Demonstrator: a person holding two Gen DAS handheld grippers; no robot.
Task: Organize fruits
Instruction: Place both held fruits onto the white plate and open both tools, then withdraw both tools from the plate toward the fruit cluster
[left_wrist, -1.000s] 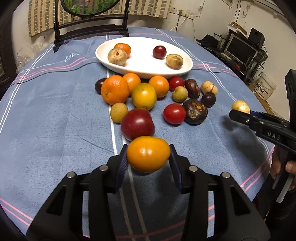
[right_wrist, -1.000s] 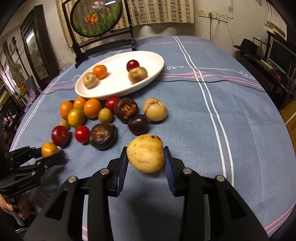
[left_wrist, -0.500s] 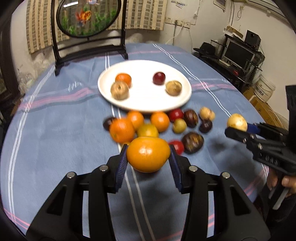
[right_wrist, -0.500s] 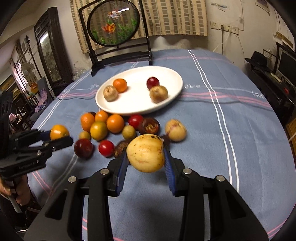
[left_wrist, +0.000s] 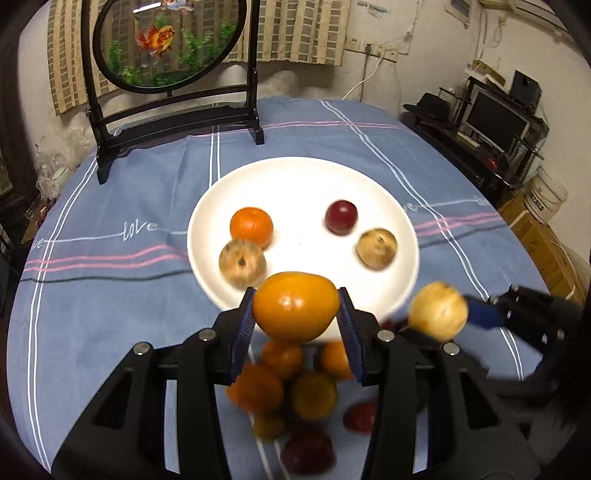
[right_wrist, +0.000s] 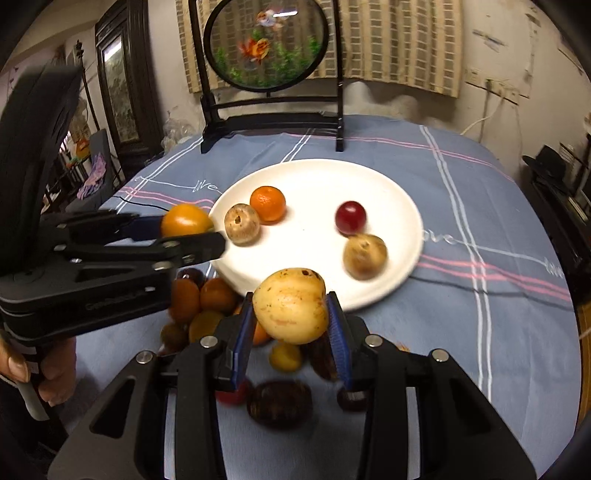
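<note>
Two fruits are in carriage toward the white plate (left_wrist: 391, 295), each clamped in one gripper.

Item, left: the left gripper (left_wrist: 295, 325), its blue pads pressed on either side of an orange-yellow fruit (left_wrist: 296, 305), held clear of the blue tablecloth (left_wrist: 110, 295) above the loose heap of fruit (left_wrist: 291, 387) and just short of the plate's near rim. Advice: carry it over the rim before lowering; the free ground lies at the plate's centre and near side, between the pale brown fruit (left_wrist: 242, 263) and its twin on the right (left_wrist: 376, 248). The fruit is round and smooth and would likely roll, so it is best set down low and released gently.

Item, plate contents, left to right: pale brown fruit, a small orange (left_wrist: 251, 226) touching it behind, a dark red fruit (left_wrist: 341, 217), second pale brown fruit. All lie well inside the rim.

Item, right: the right gripper (right_wrist: 291, 332), fingers closed on a pale yellow speckled fruit (right_wrist: 290, 305), also aloft, near the plate's front edge. Advice: the two grippers sit close together, so staggered placement seems prudent, the right taking the open patch right of centre.
</note>
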